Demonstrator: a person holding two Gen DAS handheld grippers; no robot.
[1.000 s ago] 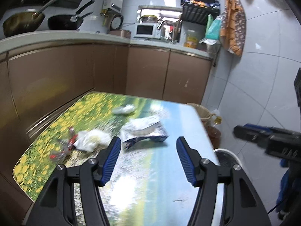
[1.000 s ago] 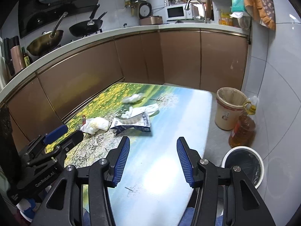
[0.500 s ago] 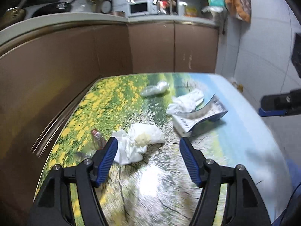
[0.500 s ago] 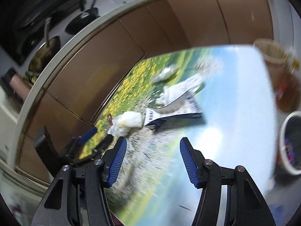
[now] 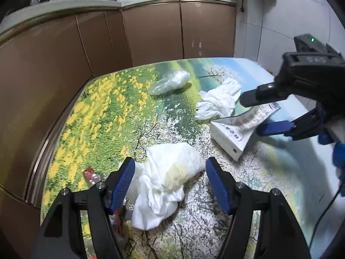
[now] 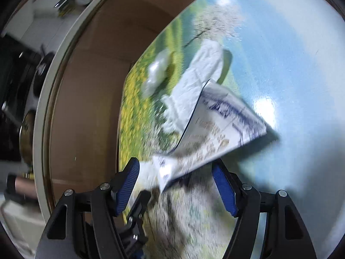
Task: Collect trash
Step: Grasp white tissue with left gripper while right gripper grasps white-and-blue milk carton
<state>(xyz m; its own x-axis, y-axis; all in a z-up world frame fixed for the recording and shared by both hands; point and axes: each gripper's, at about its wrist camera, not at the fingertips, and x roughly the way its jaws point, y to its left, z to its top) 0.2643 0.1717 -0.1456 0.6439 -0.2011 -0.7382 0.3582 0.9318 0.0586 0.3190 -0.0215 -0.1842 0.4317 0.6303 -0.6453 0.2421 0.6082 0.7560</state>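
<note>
Crumpled white tissue wad [image 5: 170,172], yellow-stained

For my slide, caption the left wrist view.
Left gripper open over a crumpled tissue on the table as the right gripper, opening, nears the carton.
</note>
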